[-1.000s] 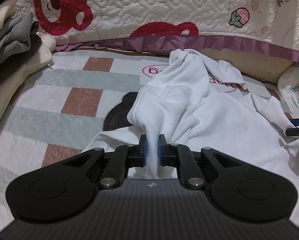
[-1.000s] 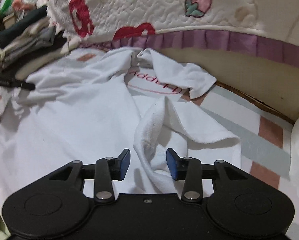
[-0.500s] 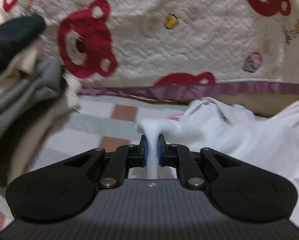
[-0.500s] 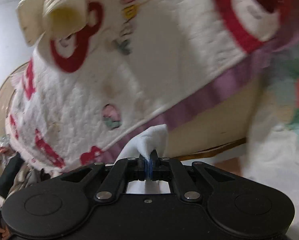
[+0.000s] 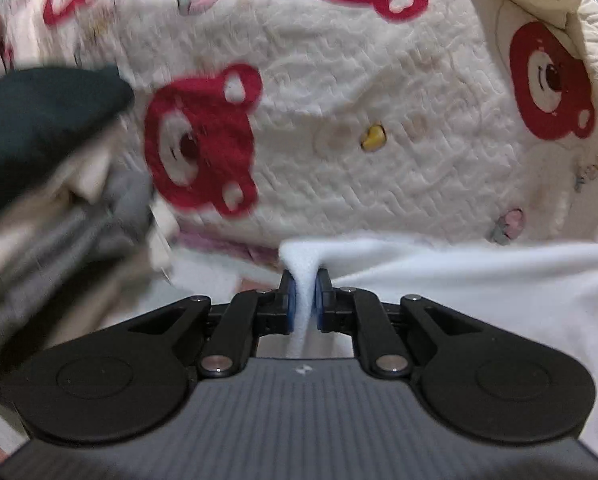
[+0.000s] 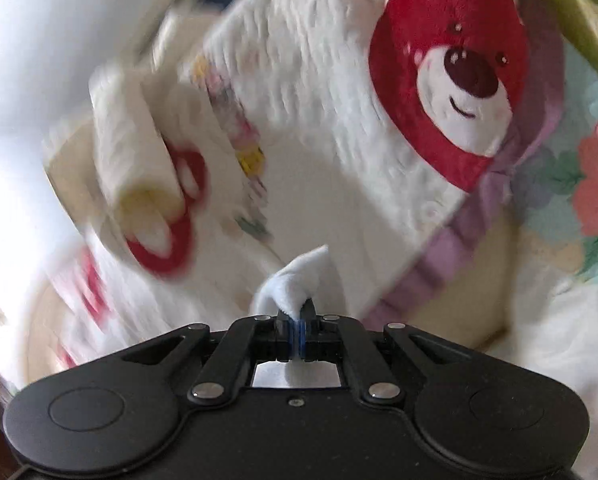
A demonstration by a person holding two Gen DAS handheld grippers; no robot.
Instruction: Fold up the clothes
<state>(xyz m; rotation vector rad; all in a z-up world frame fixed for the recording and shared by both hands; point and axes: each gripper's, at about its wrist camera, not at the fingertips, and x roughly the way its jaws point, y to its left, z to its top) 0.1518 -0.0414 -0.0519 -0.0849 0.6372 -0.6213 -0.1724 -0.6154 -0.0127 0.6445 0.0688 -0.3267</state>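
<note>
A white garment hangs lifted off the bed, its upper edge stretching to the right from my left gripper, which is shut on a bunched fold of it between the blue pads. In the right wrist view my right gripper is shut on another corner of the white garment, a small tuft of cloth poking up above the pads. Both views are blurred. The lower part of the garment is hidden below the grippers.
A cream quilt with red bear prints fills the background in both views. A stack of folded dark, cream and grey clothes sits at the left. A floral pillow lies at the right edge.
My right gripper closed on a fold of the white garment and lifted it. Both grippers rose with the cloth, so the views swung from the bed surface up to the bear quilt.
</note>
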